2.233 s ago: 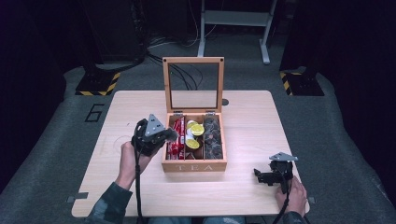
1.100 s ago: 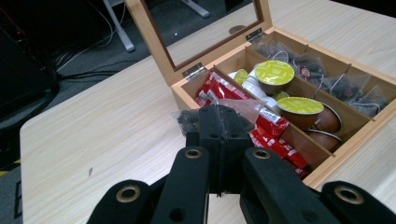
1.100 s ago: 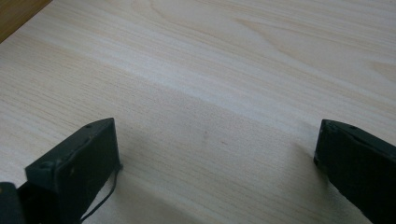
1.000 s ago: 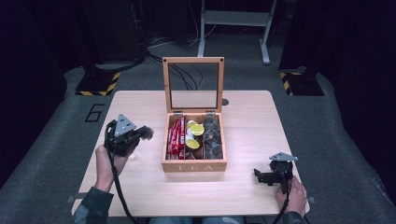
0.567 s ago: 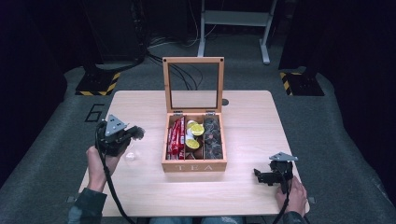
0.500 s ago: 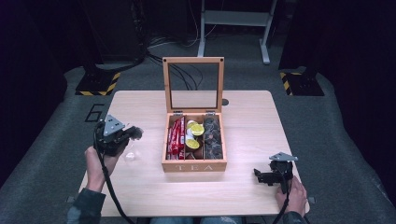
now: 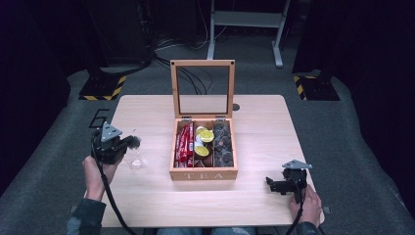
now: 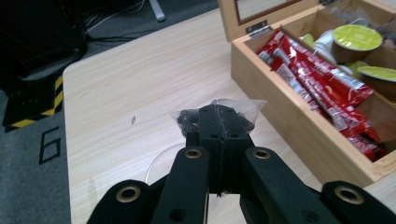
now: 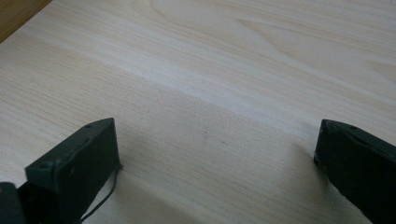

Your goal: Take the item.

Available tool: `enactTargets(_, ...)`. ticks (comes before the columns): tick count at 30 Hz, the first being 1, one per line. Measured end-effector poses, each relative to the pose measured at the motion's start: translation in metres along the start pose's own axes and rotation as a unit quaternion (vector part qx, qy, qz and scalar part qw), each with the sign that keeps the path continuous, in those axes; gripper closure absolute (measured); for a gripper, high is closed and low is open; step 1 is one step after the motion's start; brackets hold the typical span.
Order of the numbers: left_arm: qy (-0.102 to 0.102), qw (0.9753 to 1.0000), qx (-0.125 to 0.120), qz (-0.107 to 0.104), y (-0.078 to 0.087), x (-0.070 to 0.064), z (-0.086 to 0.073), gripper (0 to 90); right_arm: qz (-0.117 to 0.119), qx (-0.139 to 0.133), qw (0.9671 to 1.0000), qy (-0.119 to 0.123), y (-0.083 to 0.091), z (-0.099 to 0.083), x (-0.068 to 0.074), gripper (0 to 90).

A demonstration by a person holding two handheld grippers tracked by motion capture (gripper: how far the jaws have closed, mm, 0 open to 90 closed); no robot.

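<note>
A wooden tea box (image 7: 203, 174) stands mid-table with its glass lid (image 7: 202, 88) raised. Inside lie red packets (image 7: 184, 144), yellow-topped capsules (image 7: 202, 143) and dark sachets (image 7: 222, 144). My left gripper (image 7: 128, 142) is held left of the box, shut on a clear sachet of dark tea (image 7: 133, 142). The left gripper view has the jaws (image 8: 218, 121) closed on that sachet (image 8: 186, 119), above a clear glass rim (image 8: 156, 161). Near the table's front right edge, my right gripper (image 7: 272, 184) is open; its jaws (image 9: 215, 144) have bare wood between them.
A small clear glass (image 7: 137, 162) sits on the wooden table (image 7: 259, 127) just below the held sachet. Beyond the table are a dark floor, cables and a grey stand (image 7: 244, 19). Bare tabletop lies on either side of the box.
My left gripper has carried the sachet leftward, from the box's left side out over the table's left part by the glass. The right gripper has stayed still.
</note>
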State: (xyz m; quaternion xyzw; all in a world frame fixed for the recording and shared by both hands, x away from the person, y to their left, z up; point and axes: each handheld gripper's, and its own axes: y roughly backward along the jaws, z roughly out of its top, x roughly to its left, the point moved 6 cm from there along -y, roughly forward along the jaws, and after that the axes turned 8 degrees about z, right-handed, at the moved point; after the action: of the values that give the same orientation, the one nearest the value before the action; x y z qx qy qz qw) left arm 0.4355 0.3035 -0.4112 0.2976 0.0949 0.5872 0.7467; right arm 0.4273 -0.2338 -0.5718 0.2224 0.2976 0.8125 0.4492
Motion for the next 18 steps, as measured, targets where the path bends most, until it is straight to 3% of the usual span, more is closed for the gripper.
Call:
enactTargets(14, 0.022, 0.9994, 0.027, 0.01, -0.017, 0.012, -0.022, 89.9, 0.0, 0.001, 1.0, 0.0, 0.0, 0.0, 0.0, 0.0)
enactTargets(18, 0.019, 0.9991, 0.037, 0.011, -0.022, 0.013, -0.028, 89.9, 0.0, 0.001, 1.0, 0.0, 0.0, 0.0, 0.0, 0.0)
